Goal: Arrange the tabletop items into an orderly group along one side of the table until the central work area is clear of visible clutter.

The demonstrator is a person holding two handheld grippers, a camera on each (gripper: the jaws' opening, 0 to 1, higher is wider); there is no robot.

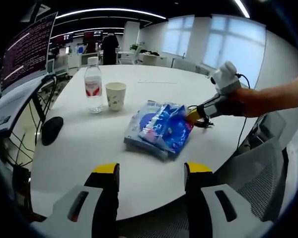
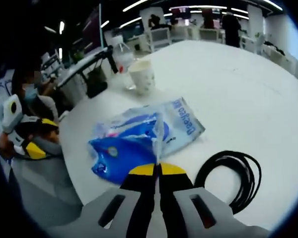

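Observation:
A blue and clear plastic bag (image 1: 159,128) lies in the middle of the white round table (image 1: 139,188). My right gripper (image 1: 194,115) reaches in from the right, and its yellow tips meet the bag's right edge. In the right gripper view, my right gripper (image 2: 157,171) has its jaws together, pinching a raised fold of the bag (image 2: 139,139). My left gripper (image 1: 153,169) hovers open over the table's near edge, short of the bag, with nothing between its jaws. It also appears at the left of the right gripper view (image 2: 36,145).
A water bottle (image 1: 93,85) and a paper cup (image 1: 115,95) stand together behind the bag, with a black mouse (image 1: 51,130) to the left. A coiled black cable (image 2: 231,178) lies beside my right gripper. A monitor (image 1: 27,49) and cables crowd the left edge.

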